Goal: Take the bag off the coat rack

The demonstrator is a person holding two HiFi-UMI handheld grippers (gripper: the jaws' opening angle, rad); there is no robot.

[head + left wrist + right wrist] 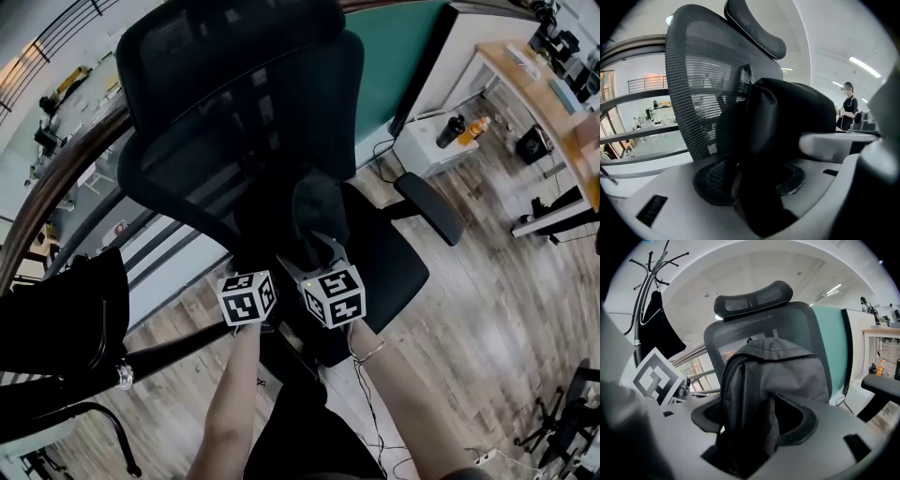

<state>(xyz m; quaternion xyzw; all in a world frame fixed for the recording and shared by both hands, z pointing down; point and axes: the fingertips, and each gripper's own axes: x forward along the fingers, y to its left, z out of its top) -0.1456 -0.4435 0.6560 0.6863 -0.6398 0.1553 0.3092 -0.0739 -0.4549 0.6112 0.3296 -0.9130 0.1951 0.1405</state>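
The dark grey bag (319,211) stands upright on the seat of a black mesh office chair (234,112), leaning against its backrest. Both grippers reach in from the seat's front edge, side by side. My left gripper (750,187) has its jaws apart with the bag's (787,122) lower edge between them, and no pad visibly presses on it. My right gripper (754,427) stands wide open around the bag's (773,376) zipped side, with loose fabric in the gap. The coat rack (644,282) stands off to the left with a black garment (658,329) hanging on it.
In the head view the coat rack's pole (178,349) and black garment (56,319) lie at the lower left. A chair armrest (431,208) juts right. A white cabinet with bottles (431,145) and a desk (553,103) stand at the right. A person (847,105) stands far off.
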